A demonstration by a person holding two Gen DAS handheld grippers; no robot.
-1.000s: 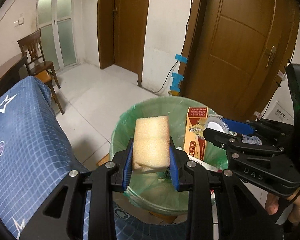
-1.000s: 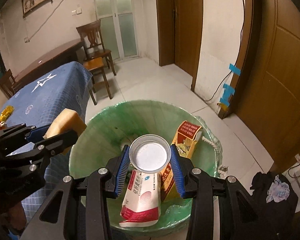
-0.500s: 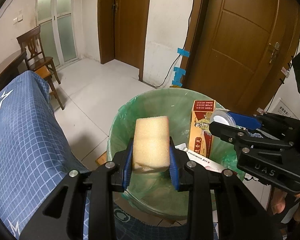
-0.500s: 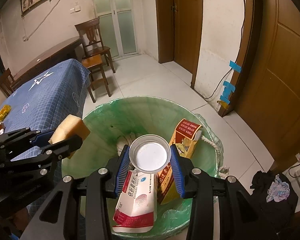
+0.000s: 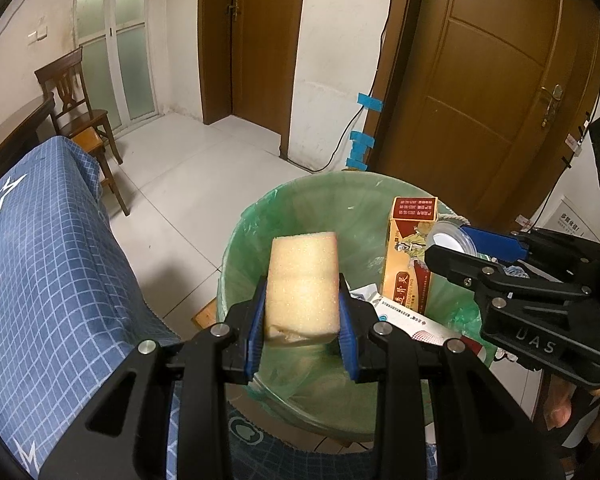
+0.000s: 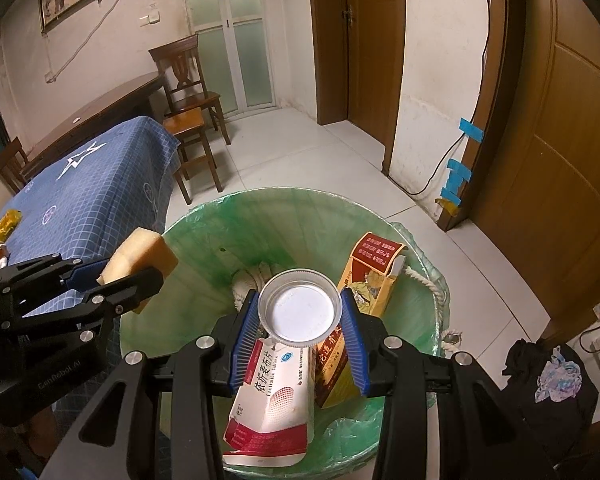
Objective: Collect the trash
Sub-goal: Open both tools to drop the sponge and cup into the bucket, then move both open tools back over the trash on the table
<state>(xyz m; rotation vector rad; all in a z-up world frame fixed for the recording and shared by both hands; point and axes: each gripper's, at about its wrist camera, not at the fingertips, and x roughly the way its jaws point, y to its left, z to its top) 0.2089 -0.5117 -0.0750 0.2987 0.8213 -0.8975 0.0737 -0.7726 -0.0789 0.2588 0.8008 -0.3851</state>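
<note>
The bin (image 6: pixel 220 236), lined with a green bag, already held a yellow carton (image 6: pixel 370 276) and a white box (image 6: pixel 276 396). Your sponge (image 5: pixel 302 284) and plastic lid (image 6: pixel 300 308) hung above its mouth, neither dropped yet; wrappers (image 6: pixel 4 226) remained on the blue tabletop (image 6: pixel 88 192). Your left gripper (image 5: pixel 302 334) had its fingers clamped on the sponge; your right gripper (image 6: pixel 300 340) pinched the lid by its rim.

"UAS" marks the right gripper (image 5: pixel 536 346); "GenRobot AI" the left gripper (image 6: pixel 66 374)
</note>
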